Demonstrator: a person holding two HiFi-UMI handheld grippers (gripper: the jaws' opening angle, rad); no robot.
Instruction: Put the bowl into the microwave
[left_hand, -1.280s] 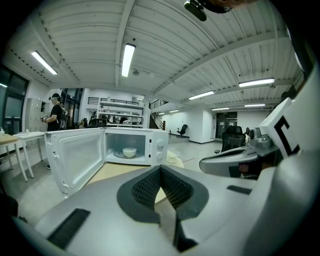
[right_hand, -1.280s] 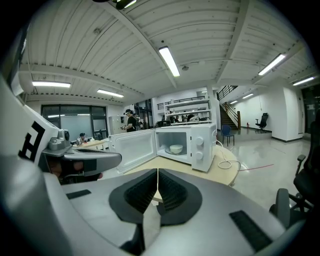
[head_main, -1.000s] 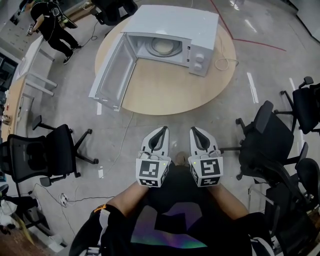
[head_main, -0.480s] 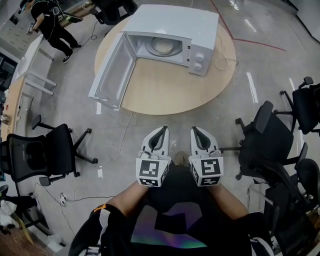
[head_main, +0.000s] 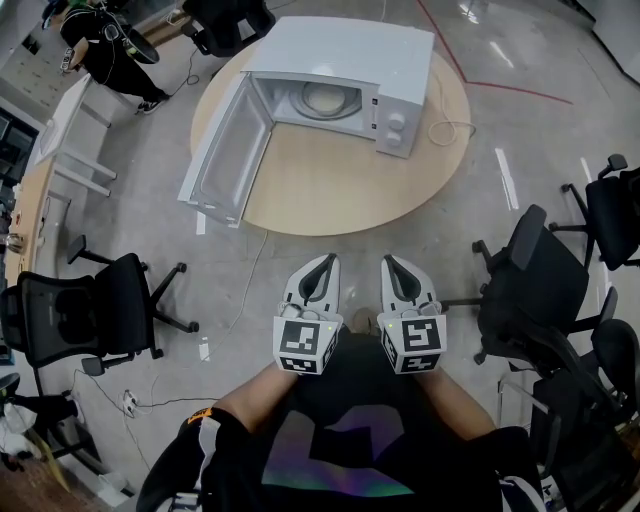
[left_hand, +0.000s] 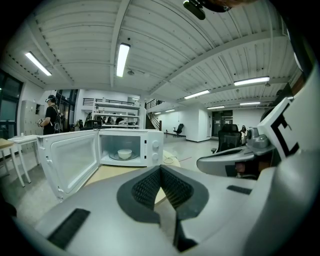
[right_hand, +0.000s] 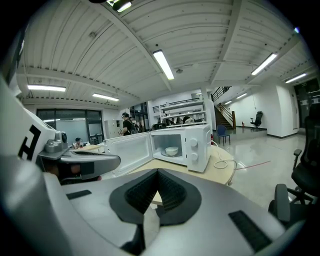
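The bowl (head_main: 325, 95) sits inside the microwave (head_main: 345, 45), its door (head_main: 225, 150) swung wide. Well short of the microwave, the left gripper (head_main: 322, 262) and right gripper (head_main: 390, 262) hang clenched, empty.

A round wooden table (head_main: 330, 190) fills the upper middle of the head view, standing on a grey floor (head_main: 540, 130). Toward its far side stands a white microwave (head_main: 345, 45), its door (head_main: 225, 150) swung open to the left and reaching out over the table's left edge. A pale cord (head_main: 450, 125) lies looped on the tabletop just right of the microwave.
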